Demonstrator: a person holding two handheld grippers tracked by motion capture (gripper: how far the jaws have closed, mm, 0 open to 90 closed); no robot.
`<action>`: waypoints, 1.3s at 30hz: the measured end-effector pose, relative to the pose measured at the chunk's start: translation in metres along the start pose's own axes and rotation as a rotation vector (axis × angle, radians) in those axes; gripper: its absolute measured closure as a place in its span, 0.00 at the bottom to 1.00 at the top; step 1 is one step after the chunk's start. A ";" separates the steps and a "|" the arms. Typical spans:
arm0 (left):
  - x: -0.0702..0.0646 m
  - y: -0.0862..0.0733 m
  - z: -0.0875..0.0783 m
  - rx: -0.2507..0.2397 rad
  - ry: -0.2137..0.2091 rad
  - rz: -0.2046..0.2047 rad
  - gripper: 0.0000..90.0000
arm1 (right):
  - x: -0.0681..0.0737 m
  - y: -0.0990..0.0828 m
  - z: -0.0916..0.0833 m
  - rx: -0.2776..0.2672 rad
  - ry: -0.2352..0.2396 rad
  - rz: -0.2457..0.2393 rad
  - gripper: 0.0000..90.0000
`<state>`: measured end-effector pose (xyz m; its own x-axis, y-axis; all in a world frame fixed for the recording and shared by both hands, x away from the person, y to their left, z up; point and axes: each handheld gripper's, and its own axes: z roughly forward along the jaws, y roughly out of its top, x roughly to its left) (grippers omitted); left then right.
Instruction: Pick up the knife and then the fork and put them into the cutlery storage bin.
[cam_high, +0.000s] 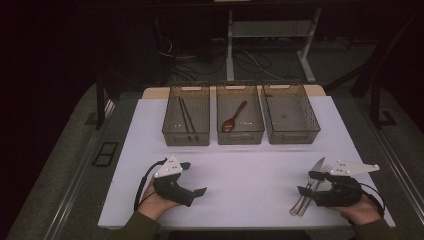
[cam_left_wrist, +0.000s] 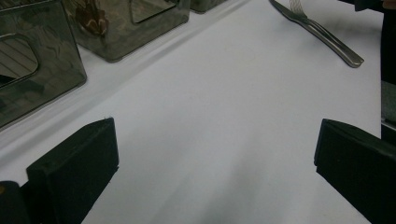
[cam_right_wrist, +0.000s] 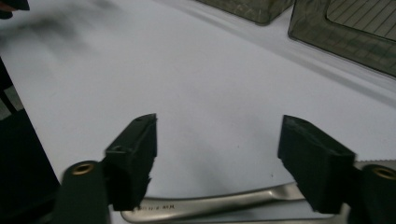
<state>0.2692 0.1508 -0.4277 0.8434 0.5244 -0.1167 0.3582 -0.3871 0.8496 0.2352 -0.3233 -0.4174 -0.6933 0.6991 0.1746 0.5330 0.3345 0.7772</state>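
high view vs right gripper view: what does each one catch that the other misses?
High view alone: the chopsticks in the left bin, the wooden spoon in the middle bin, the left gripper, and the fork beside the knife.

Right gripper view alone: close up, tiny stamped lettering on a steel handle lying low between its open jaws.

Both: the white table, smoked bins, and the right gripper over the cutlery.

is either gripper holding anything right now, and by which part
Nothing is held. The right gripper stands open over the handles of the knife and fork; the left gripper is open over bare table.
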 end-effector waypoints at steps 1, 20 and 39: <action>0.000 0.000 0.000 0.001 -0.003 0.001 0.00 | 0.000 -0.001 -0.001 0.003 0.001 -0.002 0.39; -0.001 0.000 0.002 0.009 -0.020 0.009 0.00 | -0.001 -0.010 0.007 0.143 -0.008 -0.045 0.95; -0.003 -0.001 0.005 0.014 -0.027 0.005 0.00 | -0.007 -0.018 0.012 0.206 -0.019 -0.059 1.00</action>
<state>0.2684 0.1461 -0.4305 0.8555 0.5021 -0.1264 0.3593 -0.4000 0.8432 0.2361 -0.3263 -0.4400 -0.7178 0.6860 0.1193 0.5812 0.4959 0.6452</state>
